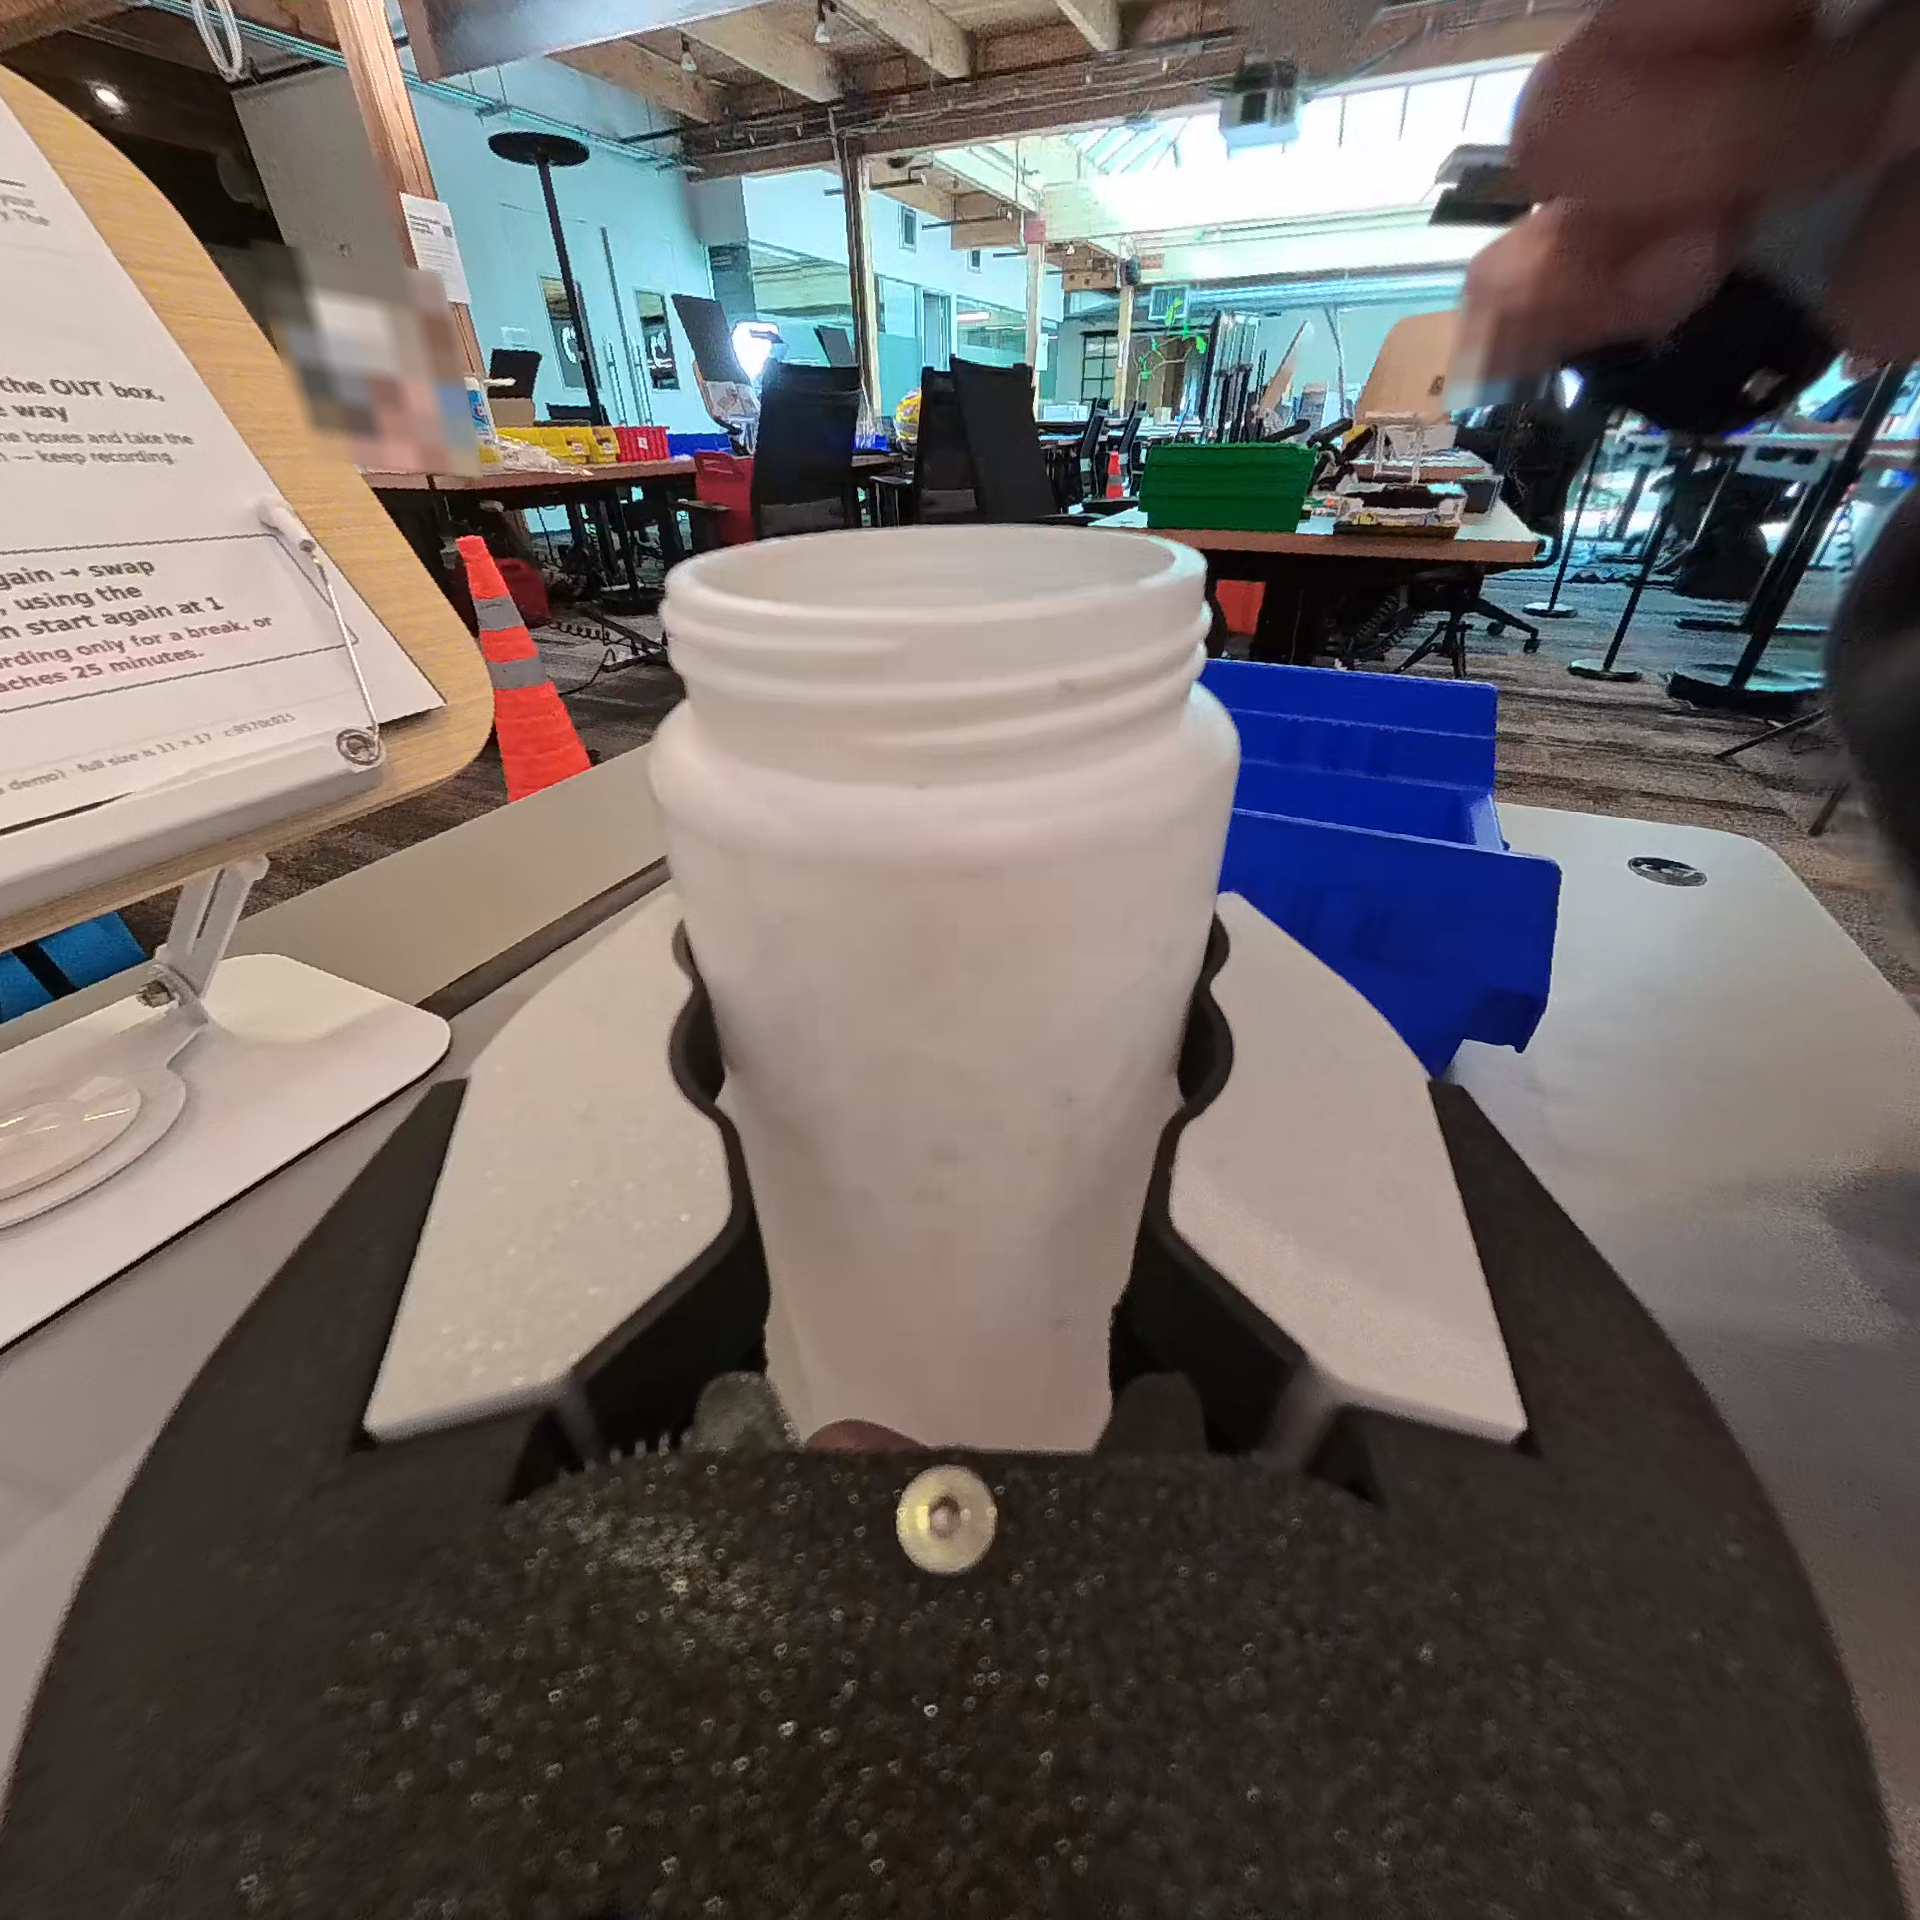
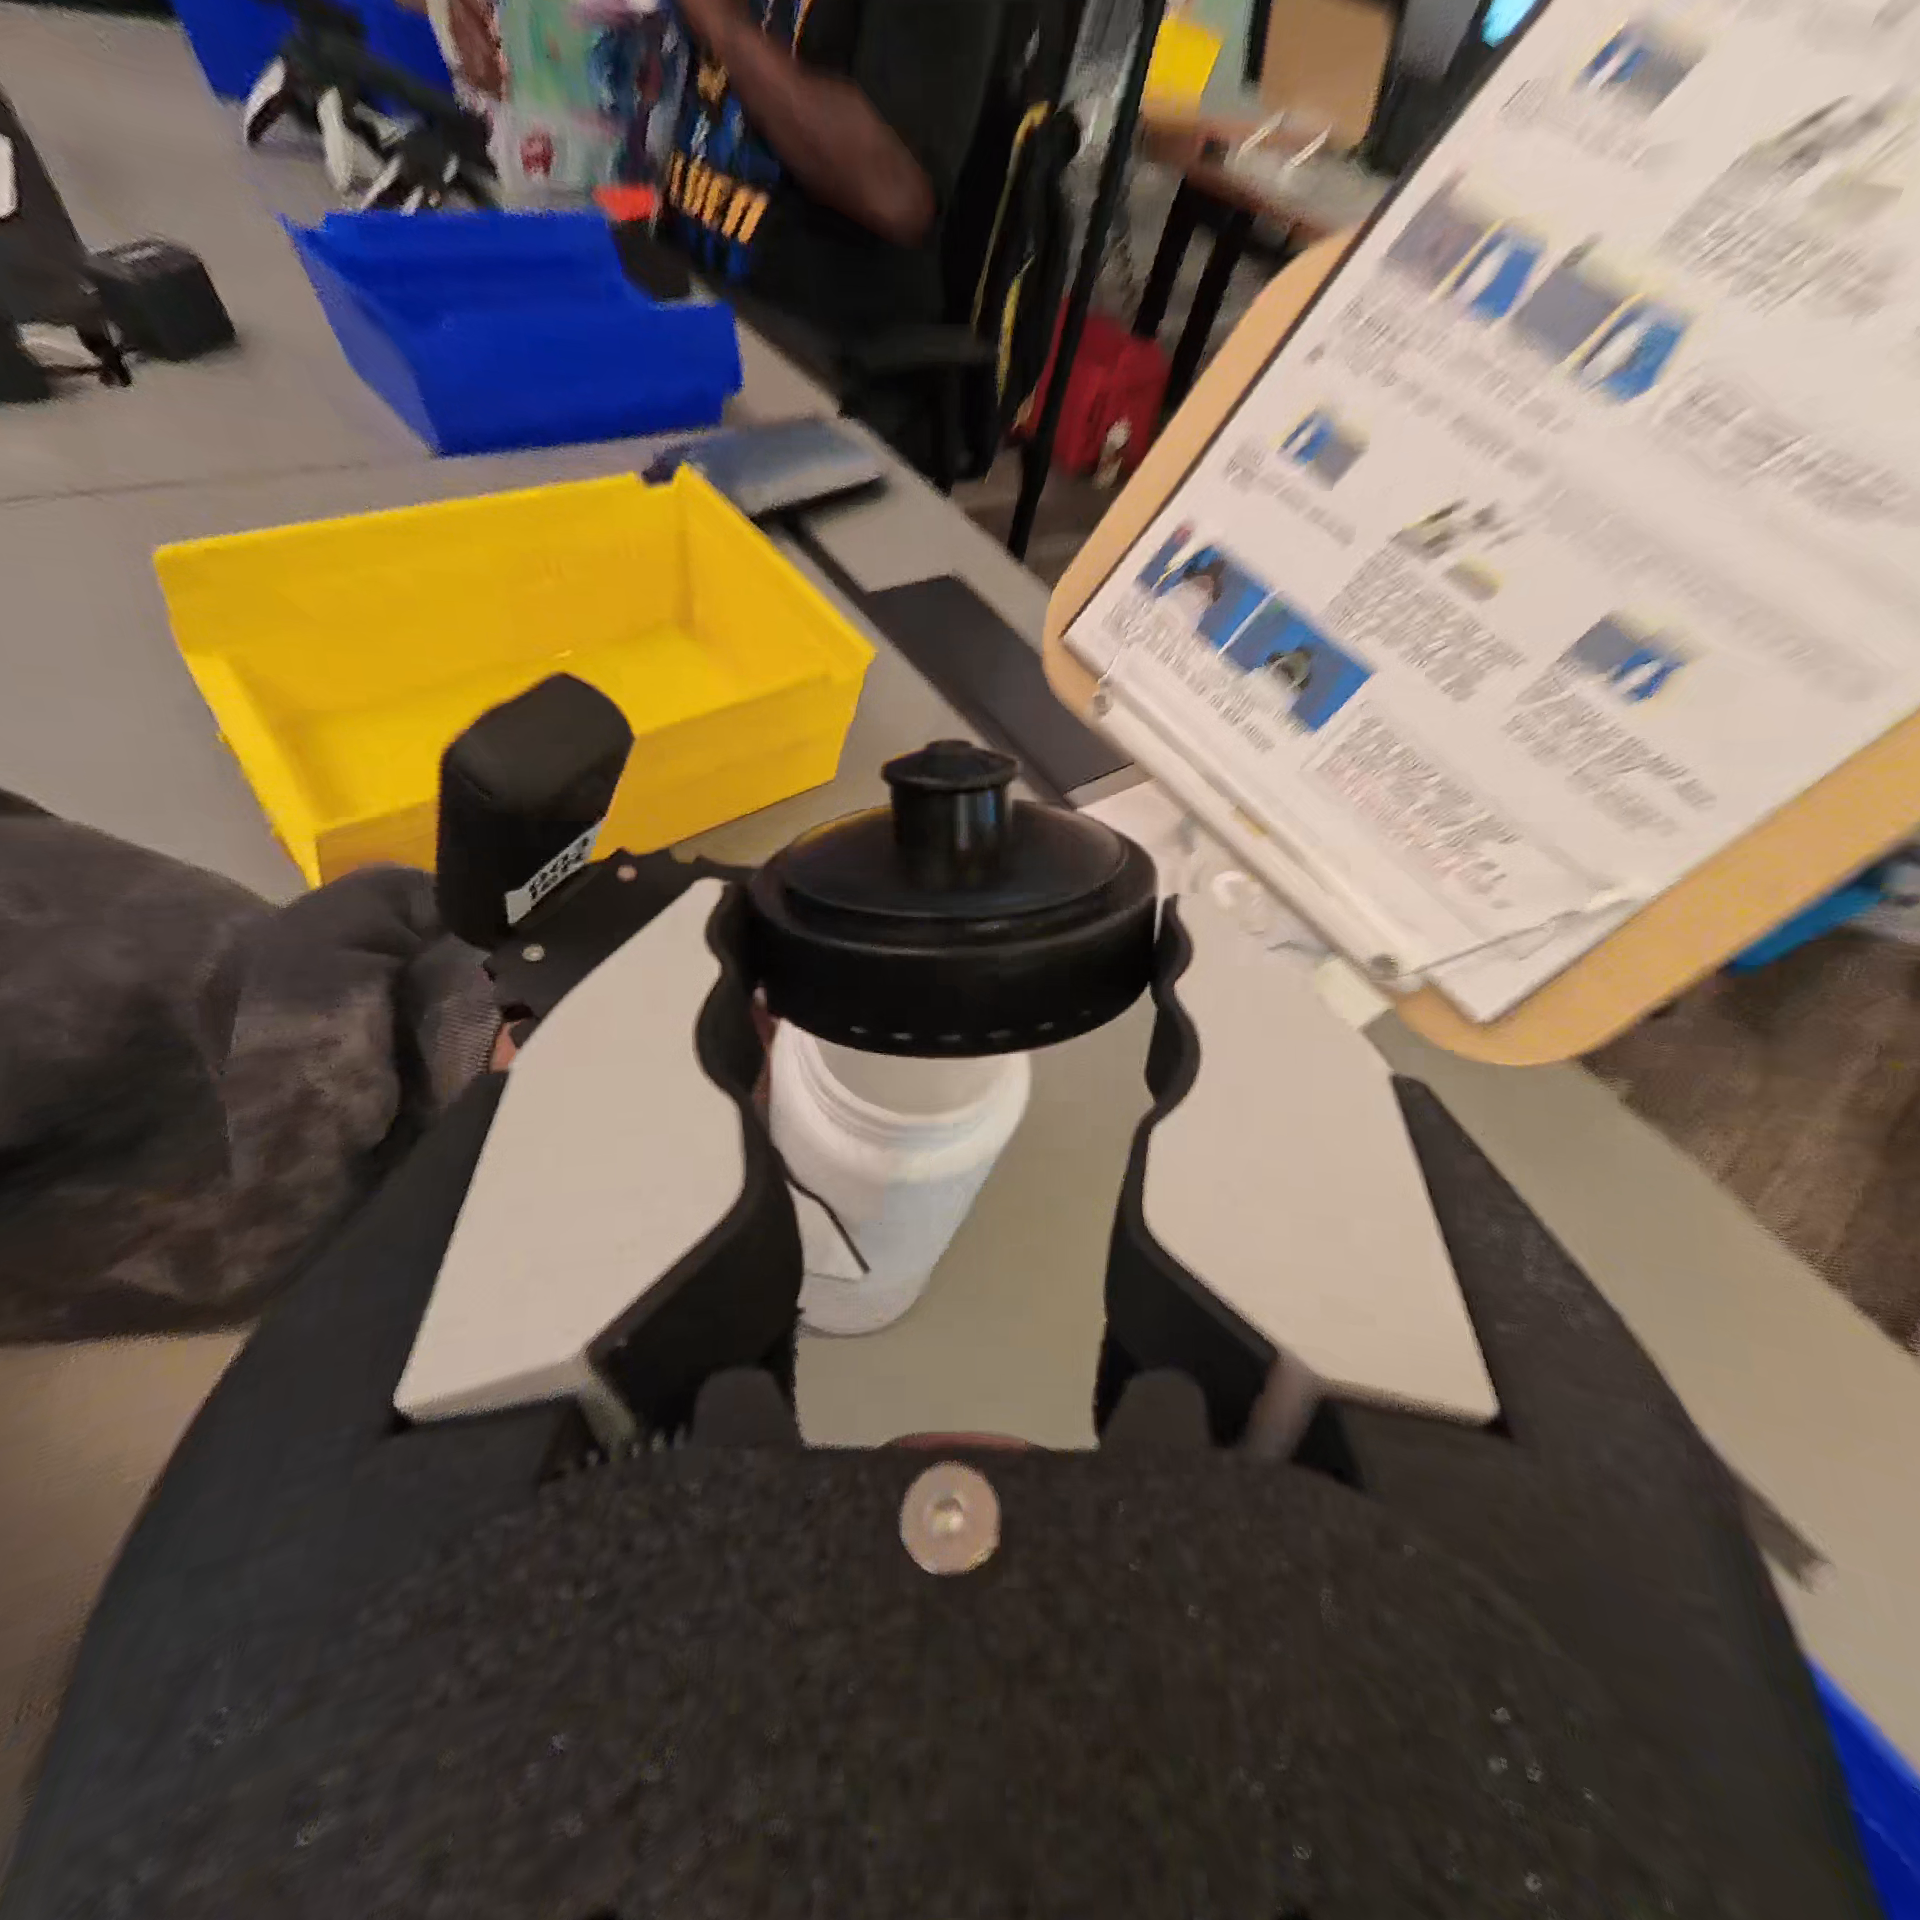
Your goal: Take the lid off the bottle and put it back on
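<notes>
A white bottle [image 1: 945,987] stands upright between my left gripper's [image 1: 948,992] fingers, which are shut on its body. Its threaded neck is open, with no lid on it. My right gripper [image 2: 948,940] is shut on the black lid [image 2: 951,914], which has a spout on top, and holds it in the air above the bottle [image 2: 894,1174]. In the right wrist view the lid hides the bottle's mouth. In the left wrist view a blurred hand with a dark object [image 1: 1714,343] is at the upper right, away from the bottle.
The grey table [image 1: 1683,1091] carries a blue bin [image 1: 1382,831] behind the bottle and a document stand [image 1: 208,520] on the left. The right wrist view shows a yellow bin [image 2: 499,665], another blue bin [image 2: 520,332], the instruction board [image 2: 1507,571], a grey sleeve [image 2: 156,1039] and a person [image 2: 810,156] at the back.
</notes>
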{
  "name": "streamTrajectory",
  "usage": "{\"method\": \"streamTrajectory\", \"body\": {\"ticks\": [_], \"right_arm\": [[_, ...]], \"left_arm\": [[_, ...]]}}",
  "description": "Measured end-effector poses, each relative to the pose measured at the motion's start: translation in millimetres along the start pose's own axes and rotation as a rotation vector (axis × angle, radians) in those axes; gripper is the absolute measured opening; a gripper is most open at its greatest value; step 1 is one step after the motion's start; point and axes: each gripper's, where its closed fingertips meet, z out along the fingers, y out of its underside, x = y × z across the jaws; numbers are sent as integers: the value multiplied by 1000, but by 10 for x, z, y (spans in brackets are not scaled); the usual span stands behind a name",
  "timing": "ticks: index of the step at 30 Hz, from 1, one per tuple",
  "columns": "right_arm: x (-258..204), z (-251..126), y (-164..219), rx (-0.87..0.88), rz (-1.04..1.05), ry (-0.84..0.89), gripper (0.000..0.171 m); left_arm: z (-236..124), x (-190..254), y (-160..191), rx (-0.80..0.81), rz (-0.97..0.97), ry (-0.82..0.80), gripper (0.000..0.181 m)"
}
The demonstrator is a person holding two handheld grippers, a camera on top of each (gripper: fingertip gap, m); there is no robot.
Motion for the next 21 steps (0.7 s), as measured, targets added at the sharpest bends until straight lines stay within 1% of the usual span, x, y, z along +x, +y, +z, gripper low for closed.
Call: {"method": "streamTrajectory", "body": {"ticks": [2, 4, 6, 7, 9, 11, 13, 16, 18, 21], "right_arm": [[107, -339, -141, 39, -36, 88, 73], [242, -700, -175, 58, -62, 179, 73], [448, -1042, -44, 42, -55, 286, 73], [561, -1185, 104, 16, -33, 327, 72], [847, -1416, 597, -90, 52, 417, 73], [1082, -1535, 1293, -229, 192, 458, 73], [1166, -1525, 1993, -354, 358, 428, 73], [1228, -1500, 2826, -562, 427, 443, 74], [1210, -1487, 3207, -717, 428, 452, 74], [1194, -1372, 3423, -779, 453, 441, 74]], "left_arm": [[-1, 0, 1, 0, -1, 0, 87], [-1, 1, 1, 0, -2, 0, 87], [-1, 0, 1, 0, -3, 0, 87], [0, 1, 1, 0, -3, 0, 87], [0, 1, 1, -2, -3, 0, 87], [1, 2, 1, -1, -4, 1, 87], [1, 3, 2, -1, -5, 1, 87], [0, 4, 2, 0, -7, 3, 87], [-1, 5, 2, 1, -9, 5, 87], [0, 6, 3, 2, -12, 7, 87]]}}
